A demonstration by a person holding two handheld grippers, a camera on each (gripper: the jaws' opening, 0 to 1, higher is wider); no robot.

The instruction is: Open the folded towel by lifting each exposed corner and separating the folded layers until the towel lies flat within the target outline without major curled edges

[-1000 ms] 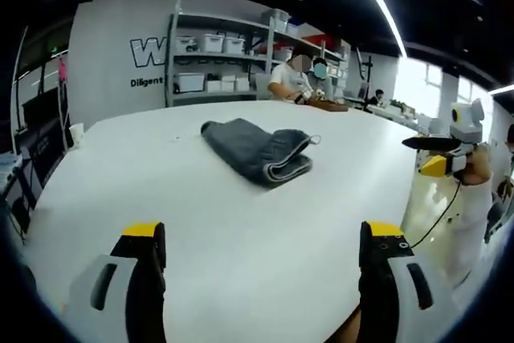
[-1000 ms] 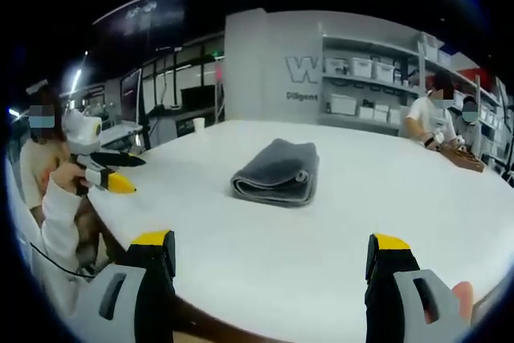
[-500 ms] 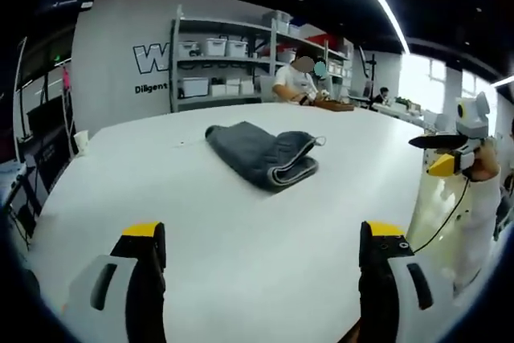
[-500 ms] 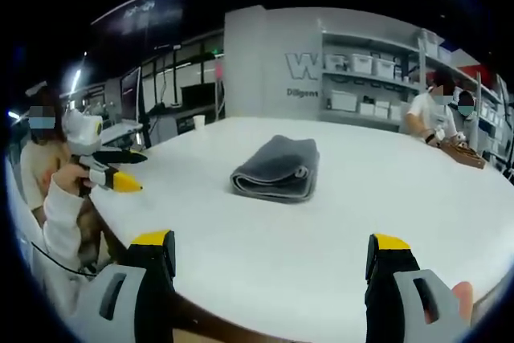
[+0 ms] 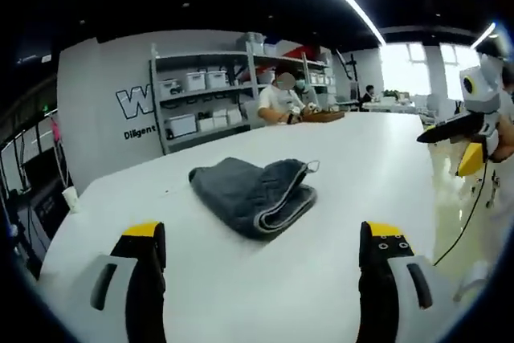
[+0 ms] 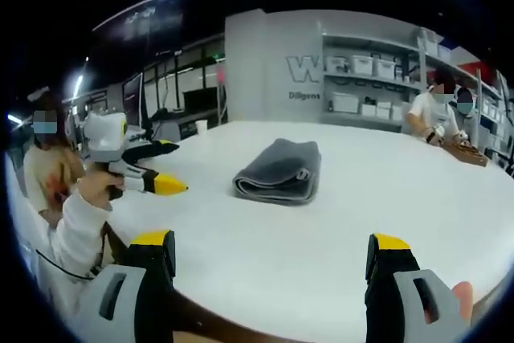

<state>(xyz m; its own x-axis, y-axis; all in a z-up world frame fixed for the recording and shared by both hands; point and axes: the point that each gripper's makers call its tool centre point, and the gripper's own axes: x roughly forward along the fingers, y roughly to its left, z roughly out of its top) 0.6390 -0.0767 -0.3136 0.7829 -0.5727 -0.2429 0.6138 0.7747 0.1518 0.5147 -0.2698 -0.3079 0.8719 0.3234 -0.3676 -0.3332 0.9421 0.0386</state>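
in my left gripper view i see, far left, a dark monitor or stand by the wall, then the white wall with a big "w" logo (image 5: 132, 102) and smaller lettering under it, then shelving (image 5: 201, 102) stacked with white bins. the left gripper (image 5: 261, 251) rises from the bottom with its yellow-tipped jaws spread wide, nothing between them, hanging above the white table (image 5: 120, 206). between and beyond the jaws lies the folded towel (image 5: 250, 194), dark grey with a paler edge band, still in a thick bundle with its layered open edges turned toward the right jaw's side and a small loop at its far right corner. behind it a seated person (image 5: 277, 102) works at the table's far end. at the right edge the right gripper (image 5: 462, 138) comes in, held over the table's rim, well apart from the towel; from here i cannot tell how its jaws sit. in my right gripper view, the left gripper (image 6: 161, 168) shows at the left in a sleeved hand (image 6: 96, 190), its jaws parted, near the table edge and apart from the towel. the right gripper (image 6: 273, 251) stands in front with jaws spread wide and empty. the towel (image 6: 279, 170) rests mid-table ahead of it, folded, with the shelving (image 6: 361, 78) and a seated person (image 6: 434, 114) off to the right.
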